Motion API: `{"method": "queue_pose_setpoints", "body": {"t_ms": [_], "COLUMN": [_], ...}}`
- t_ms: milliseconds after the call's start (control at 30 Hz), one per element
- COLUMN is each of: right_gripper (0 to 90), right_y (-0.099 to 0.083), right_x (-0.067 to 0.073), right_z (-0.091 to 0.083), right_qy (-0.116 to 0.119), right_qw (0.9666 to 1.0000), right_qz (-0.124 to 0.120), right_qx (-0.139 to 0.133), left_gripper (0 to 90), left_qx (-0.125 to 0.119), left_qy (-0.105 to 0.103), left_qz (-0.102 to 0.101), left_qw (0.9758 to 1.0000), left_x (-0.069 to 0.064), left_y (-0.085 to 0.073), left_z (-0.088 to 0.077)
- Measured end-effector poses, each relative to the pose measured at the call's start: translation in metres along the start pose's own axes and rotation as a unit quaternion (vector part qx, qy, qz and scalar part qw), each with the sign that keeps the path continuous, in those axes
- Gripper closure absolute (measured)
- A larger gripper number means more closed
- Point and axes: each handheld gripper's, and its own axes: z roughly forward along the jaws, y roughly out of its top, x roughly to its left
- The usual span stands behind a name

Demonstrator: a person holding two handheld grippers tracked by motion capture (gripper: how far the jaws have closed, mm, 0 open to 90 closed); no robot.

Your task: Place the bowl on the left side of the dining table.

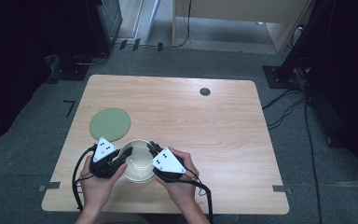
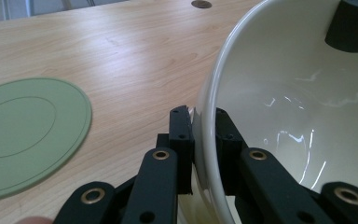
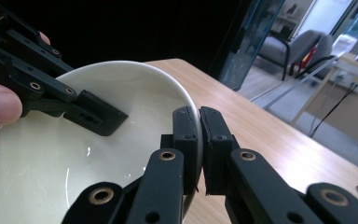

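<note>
High view, nearest first: left gripper and right gripper each have jaws clamped on opposite rims of the white bowl at the surface's near edge. Grasp done; carrying remains, perhaps to the green mat beyond.

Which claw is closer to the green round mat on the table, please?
The left. The left claw grips the bowl's rim on the side facing the green mat; the right claw grips the opposite rim, farther away.

black jaws, brass rivets, white dotted plates
</note>
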Motion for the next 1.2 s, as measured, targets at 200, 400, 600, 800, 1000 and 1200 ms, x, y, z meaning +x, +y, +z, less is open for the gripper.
{"method": "queue_pose_setpoints", "body": {"t_ms": [200, 400, 600, 800, 1000, 1200], "right_gripper": [86.9, 86.9, 60.5, 19.0, 13.5, 13.5], "right_y": [0.0, 0.002, 0.008, 0.013, 0.012, 0.008], "right_x": [0.005, 0.009, 0.006, -0.005, -0.022, -0.039], "right_z": [-0.003, -0.005, -0.012, -0.016, -0.026, -0.036], "right_qy": [-0.012, -0.02, -0.007, 0.003, -0.006, -0.03], "right_qw": [0.9998, 0.9996, 0.9978, 0.9914, 0.988, 0.9864], "right_qz": [-0.009, -0.008, 0.061, 0.129, 0.154, 0.162], "right_qx": [-0.009, -0.018, -0.027, -0.021, -0.012, -0.003], "left_gripper": [84.3, 84.3, 84.2, 84.2, 84.2, 84.2], "left_qx": [-0.008, -0.027, -0.062, -0.069, -0.076, -0.083], "left_qy": [-0.018, 0.0, 0.005, -0.004, 0.0, 0.009], "left_qz": [-0.011, 0.011, -0.005, -0.014, -0.026, -0.035], "left_qw": [0.9997, 0.9996, 0.9981, 0.9975, 0.9968, 0.9959], "left_x": [0.005, 0.004, 0.012, 0.017, 0.022, 0.029], "left_y": [-0.001, 0.001, 0.002, 0.004, 0.003, 0.003], "left_z": [-0.002, -0.008, -0.019, -0.022, -0.026, -0.031]}}
